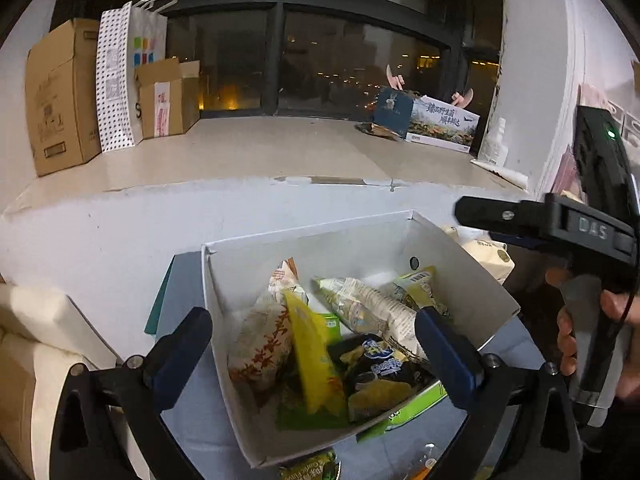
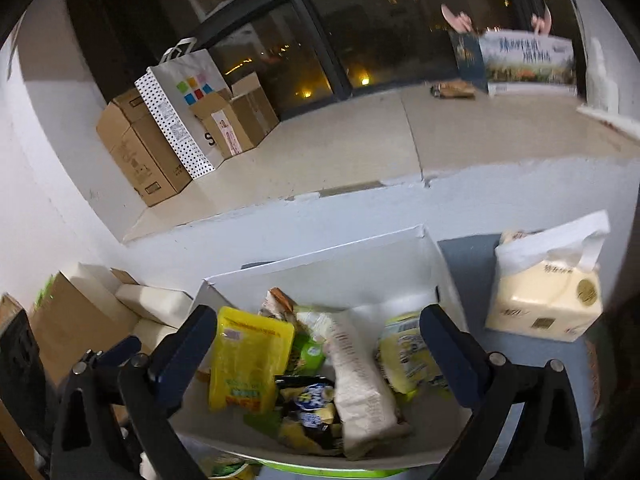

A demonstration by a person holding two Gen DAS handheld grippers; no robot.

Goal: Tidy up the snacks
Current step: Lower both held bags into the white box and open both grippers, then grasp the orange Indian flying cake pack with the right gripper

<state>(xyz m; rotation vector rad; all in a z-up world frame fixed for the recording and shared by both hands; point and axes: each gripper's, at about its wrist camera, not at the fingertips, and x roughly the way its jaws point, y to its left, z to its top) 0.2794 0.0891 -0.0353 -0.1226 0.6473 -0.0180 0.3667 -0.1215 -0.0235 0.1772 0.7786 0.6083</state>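
Note:
A white cardboard box (image 1: pixel 320 240) sits below me, full of snack packs. Inside lie a yellow pouch (image 1: pixel 316 364), an orange-patterned white pack (image 1: pixel 260 344), a dark chip bag (image 1: pixel 376 368) and a long pale pack (image 1: pixel 376 308). My left gripper (image 1: pixel 316 360) hovers over the box, jaws wide open and holding nothing. My right gripper (image 2: pixel 318 356) also stands open and empty above the same box (image 2: pixel 320 256), over the yellow pouch (image 2: pixel 248 364) and the pale pack (image 2: pixel 360 380). In the left wrist view a hand (image 1: pixel 572 344) holds the right tool by its handle.
A cream tissue pack (image 2: pixel 548 300) stands right of the box. Behind runs a pale window ledge (image 1: pixel 240 152) with cardboard boxes (image 1: pixel 60 96), a dotted paper bag (image 1: pixel 116 80) and a printed carton (image 1: pixel 444 124). More cardboard (image 2: pixel 72 320) sits at the left. A green pack (image 1: pixel 312 468) lies in front.

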